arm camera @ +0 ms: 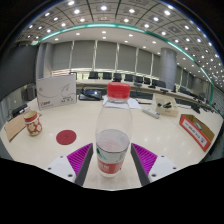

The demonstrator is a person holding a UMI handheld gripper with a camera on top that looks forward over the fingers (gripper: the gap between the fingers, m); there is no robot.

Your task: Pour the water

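A clear plastic bottle [113, 125] with a red cap and a red-and-white label stands upright between the fingers of my gripper [112, 150]. The gripper is open: the magenta pads [82, 158] flank the bottle's lower half, a thin gap showing on each side. Its base looks to rest on the pale table [150, 128]. A white mug [33, 122] with a red pattern stands on the table to the left, beyond the fingers. I cannot make out the water level in the bottle.
A flat red disc [66, 136] lies between the mug and the bottle. A white box [55, 90] stands at the back left and a brown box [197, 130] at the right. Small dark items [165, 105] sit at the back right.
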